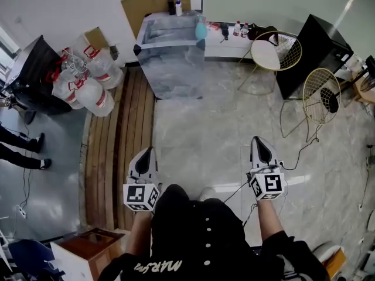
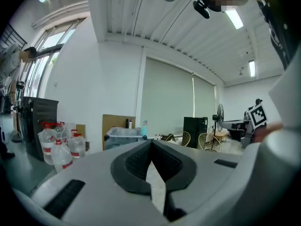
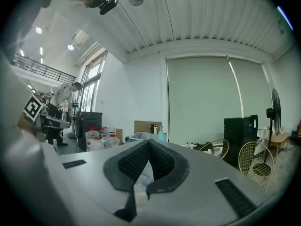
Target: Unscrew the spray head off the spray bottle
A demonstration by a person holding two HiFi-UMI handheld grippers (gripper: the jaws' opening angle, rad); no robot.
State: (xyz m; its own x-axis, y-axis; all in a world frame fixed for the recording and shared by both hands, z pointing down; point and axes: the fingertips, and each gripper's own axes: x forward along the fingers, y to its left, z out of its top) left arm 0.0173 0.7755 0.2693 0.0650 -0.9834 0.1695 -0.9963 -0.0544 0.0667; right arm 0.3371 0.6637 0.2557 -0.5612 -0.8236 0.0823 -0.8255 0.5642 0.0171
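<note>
Standing upright, spray bottle [image 1: 201,28] points head-up; left hand-held gripper [image 1: 150,150] and right hand-held gripper [image 1: 255,139] closed, empty.

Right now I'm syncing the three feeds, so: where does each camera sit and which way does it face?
Head view: on the person's head, looking steeply down at the floor; shows forearms, left claw, right claw.
Left gripper view: on the left claw, looking along its shut jaws at the table.
Right gripper view: on the right claw, same direction, jaws shut.
Shared: all three show the bottle on that table.
</note>
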